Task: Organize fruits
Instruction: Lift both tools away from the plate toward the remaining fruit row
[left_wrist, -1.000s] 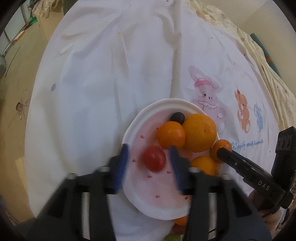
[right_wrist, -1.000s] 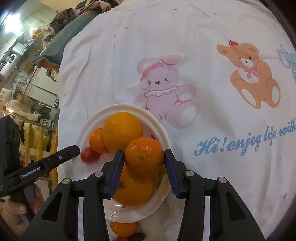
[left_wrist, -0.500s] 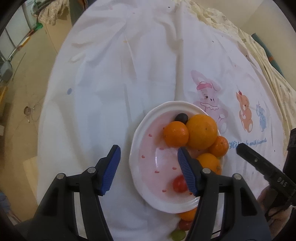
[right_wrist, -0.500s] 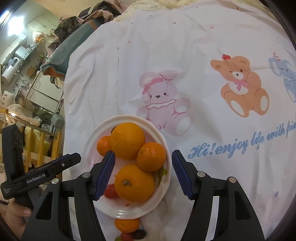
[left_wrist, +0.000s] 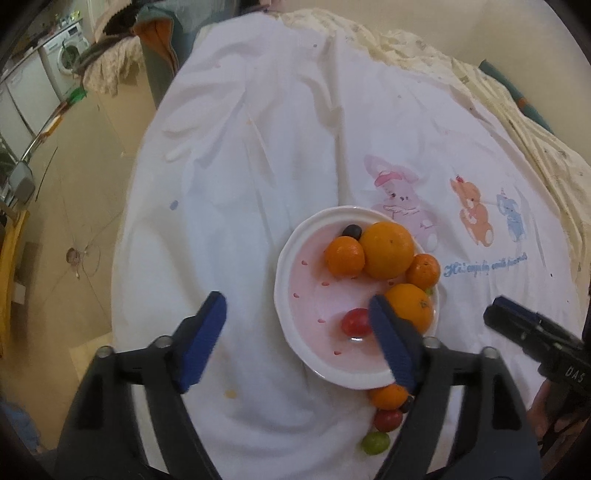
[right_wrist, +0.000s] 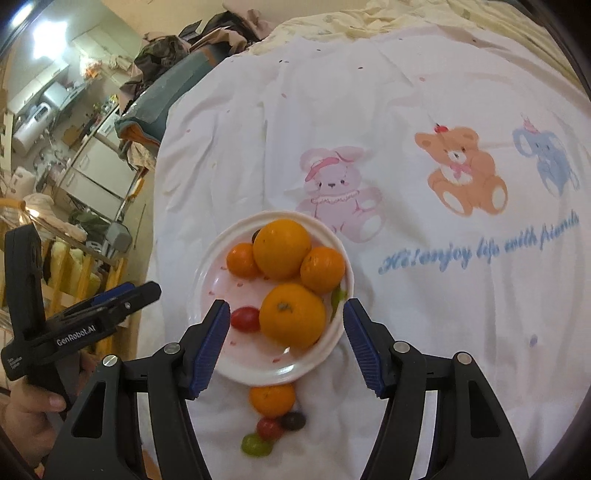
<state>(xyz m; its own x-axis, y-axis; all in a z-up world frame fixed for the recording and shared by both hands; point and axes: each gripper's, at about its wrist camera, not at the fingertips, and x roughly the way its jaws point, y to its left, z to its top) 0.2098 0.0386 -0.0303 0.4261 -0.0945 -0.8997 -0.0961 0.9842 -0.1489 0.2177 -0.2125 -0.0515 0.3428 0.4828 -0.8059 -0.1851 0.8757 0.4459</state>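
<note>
both tools are released and hold nothing. the left gripper hangs with its jaws spread wide, one blue finger over the bare sheet and the other over the near right part of the plate. the right gripper is spread too, its fingers on either side of the plate's near edge, with an orange between them in the picture but not touched.

the plate sits on a white sheet printed with a pink rabbit, a bear and an elephant. on it lie a big orange, a small orange at its left, another orange at its right, a near orange, a red tomato and a dark grape at the far rim. something green shows at the right rim, half hidden.

off the plate, just beside its near edge, lie a loose orange, a second tomato, a second dark grape and a green grape, bunched close together between the right gripper's arms.
</note>
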